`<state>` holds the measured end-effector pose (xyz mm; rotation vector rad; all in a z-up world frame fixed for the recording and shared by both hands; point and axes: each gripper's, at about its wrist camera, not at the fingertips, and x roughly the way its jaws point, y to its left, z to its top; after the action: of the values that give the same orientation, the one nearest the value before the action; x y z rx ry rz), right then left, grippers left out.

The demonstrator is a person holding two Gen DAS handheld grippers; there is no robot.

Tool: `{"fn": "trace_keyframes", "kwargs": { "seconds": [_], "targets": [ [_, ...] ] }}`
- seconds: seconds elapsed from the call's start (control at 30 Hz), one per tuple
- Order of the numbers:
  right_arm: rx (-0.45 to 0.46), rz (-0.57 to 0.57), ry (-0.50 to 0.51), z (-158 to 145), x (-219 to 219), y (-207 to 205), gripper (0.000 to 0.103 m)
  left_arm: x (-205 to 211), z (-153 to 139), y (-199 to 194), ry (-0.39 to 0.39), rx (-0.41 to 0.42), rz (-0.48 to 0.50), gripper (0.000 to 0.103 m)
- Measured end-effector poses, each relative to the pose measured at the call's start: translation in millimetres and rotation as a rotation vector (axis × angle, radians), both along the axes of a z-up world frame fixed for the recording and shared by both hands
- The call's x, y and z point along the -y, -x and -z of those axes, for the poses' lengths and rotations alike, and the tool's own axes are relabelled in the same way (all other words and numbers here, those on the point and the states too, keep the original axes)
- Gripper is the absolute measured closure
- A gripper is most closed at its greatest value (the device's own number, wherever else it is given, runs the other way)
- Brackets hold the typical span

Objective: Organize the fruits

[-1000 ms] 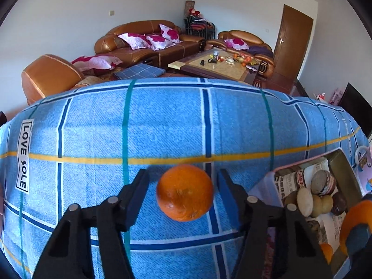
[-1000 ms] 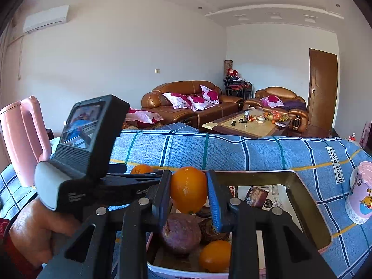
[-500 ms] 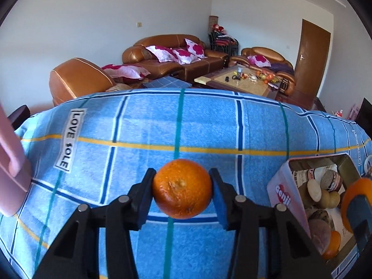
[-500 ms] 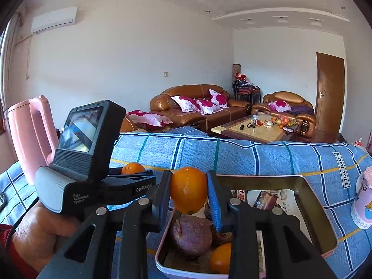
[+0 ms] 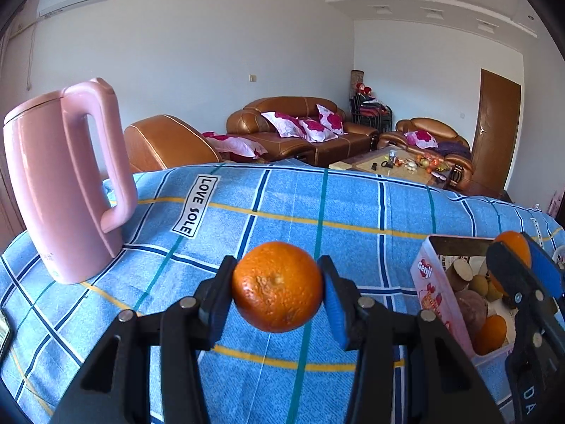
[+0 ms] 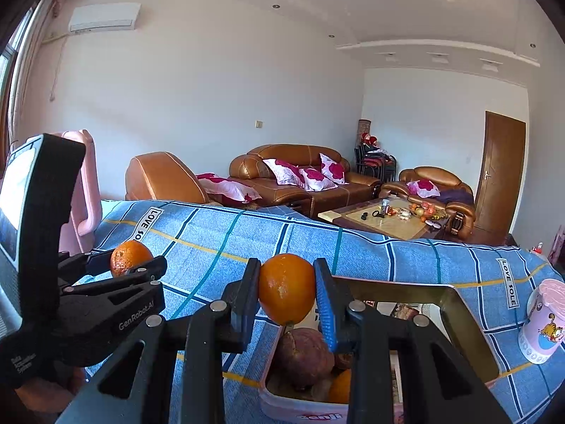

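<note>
**Fruit sorting: two oranges in hand, tin at right**

Item 1. Pink kettle (image 5: 60,183): upright at the far left of the worktop, handle turned right. Not a task item.

Item 2. Left gripper (image 5: 277,293): clamped on a rough-skinned orange (image 5: 277,286), pads touching both flanks, the fruit apparently lifted clear of the cloth. Seen from the right wrist view it sits left of the tin and apart from it.

Item 3. Right gripper (image 6: 286,289): closed on a smoother orange (image 6: 286,288), held over the near left corner of the tin.

Item 4. Tin (image 6: 469,321): rectangular, pink-sided, lined with printed paper, at the right of the worktop. Contents: a purple-brown fruit (image 6: 303,357), another orange, some pale rounds; the rest is too crowded to tell.

Item 5. Pink cartoon cup (image 6: 540,321): far right, just beside the tin.

Step in hand, judged: carrying fruit to or from the tin. The next move likely calls for bringing the left orange rightward over the rim and parting the pads low, so it does not roll.

Surface and room: a blue plaid cloth (image 5: 353,205) printed "LOVE SOLE" covers the worktop. Beyond stand brown leather sofas with pink cushions, a cluttered coffee table, white walls and a brown door.
</note>
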<state>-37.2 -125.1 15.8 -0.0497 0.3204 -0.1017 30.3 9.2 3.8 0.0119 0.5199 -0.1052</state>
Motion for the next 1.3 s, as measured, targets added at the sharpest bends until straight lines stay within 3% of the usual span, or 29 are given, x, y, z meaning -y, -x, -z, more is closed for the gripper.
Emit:
{"fn": "trace_keyframes", "kwargs": {
  "seconds": [0.33, 0.73, 0.83, 0.93, 1.0, 1.17, 1.23, 1.3],
  "targets": [
    [-0.011, 0.002, -0.008, -1, 1, 18, 0.071, 13, -6, 40, -0.084, 0.123, -0.015, 0.053],
    [-0.022, 0.035, -0.003, -2, 13, 34, 0.070, 38, -8, 61, -0.109, 0.132, 0.051, 0.053],
    [-0.026, 0.045, -0.014, -1, 18, 35, 0.070, 30, -8, 59, -0.034, 0.092, 0.095, 0.053],
    [-0.026, 0.053, -0.017, -1, 22, 38, 0.071, 5, -2, 47, 0.069, -0.014, 0.128, 0.044],
    [-0.026, 0.052, -0.015, -1, 24, 40, 0.071, -14, 3, 36, 0.110, -0.082, 0.125, 0.043],
    [-0.042, 0.044, -0.024, 1, 25, 38, 0.071, -31, 9, 29, 0.065, -0.124, 0.165, 0.043],
    [-0.043, 0.040, -0.029, 1, 26, 38, 0.071, -22, 12, 27, 0.030, -0.129, 0.197, 0.034],
    [-0.046, 0.037, -0.031, 1, 25, 37, 0.071, -11, 12, 20, -0.003, -0.128, 0.210, 0.032]
  ]
}}
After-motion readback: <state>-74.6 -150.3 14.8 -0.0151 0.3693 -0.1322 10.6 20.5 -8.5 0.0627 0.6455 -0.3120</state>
